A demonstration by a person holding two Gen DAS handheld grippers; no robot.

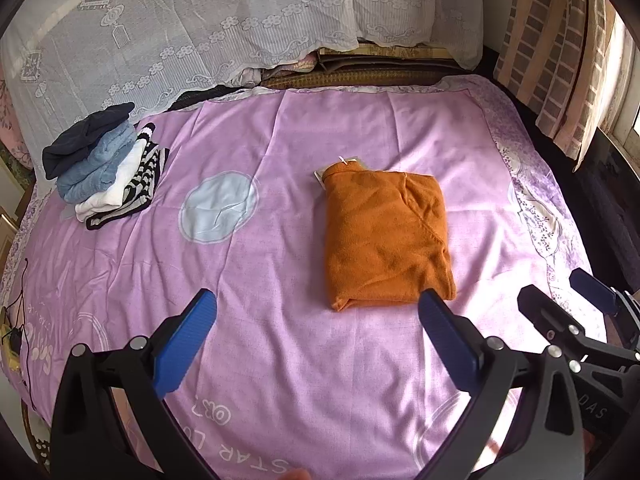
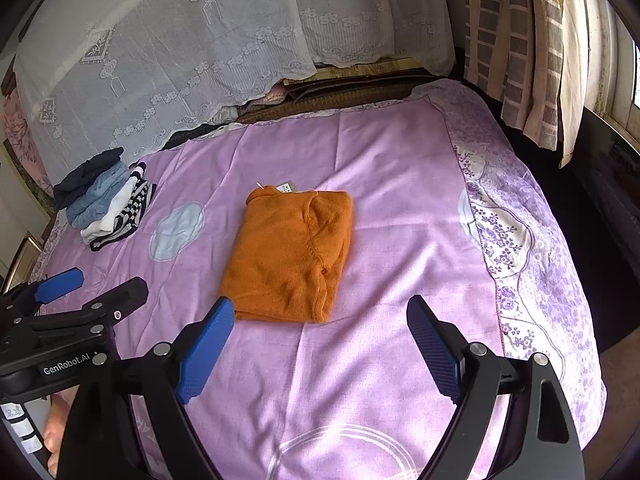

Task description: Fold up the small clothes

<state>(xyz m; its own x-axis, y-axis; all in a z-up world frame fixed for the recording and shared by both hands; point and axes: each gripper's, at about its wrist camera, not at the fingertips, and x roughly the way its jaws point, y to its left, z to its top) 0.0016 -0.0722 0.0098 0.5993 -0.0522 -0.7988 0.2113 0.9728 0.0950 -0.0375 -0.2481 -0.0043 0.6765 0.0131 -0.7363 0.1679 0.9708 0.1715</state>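
An orange knit sweater (image 1: 384,236) (image 2: 292,252) lies folded into a neat rectangle on the pink bedsheet (image 1: 280,140), a paper tag (image 1: 352,162) sticking out at its collar. My left gripper (image 1: 316,304) hovers open just short of the sweater's near edge, nothing between its blue pads. My right gripper (image 2: 320,306) also stands wide open over that near edge, touching nothing. Each gripper shows in the other's view: the right gripper (image 1: 564,292) at the right, the left gripper (image 2: 96,282) at the left.
A stack of folded clothes (image 1: 104,164) (image 2: 104,204), navy on top, then blue, white and black-and-white stripes, sits at the far left of the bed. White lace cloth (image 1: 180,20) hangs behind. A brick-patterned curtain (image 1: 552,40) hangs at the right. A thin black cable (image 1: 20,320) lies at the left edge.
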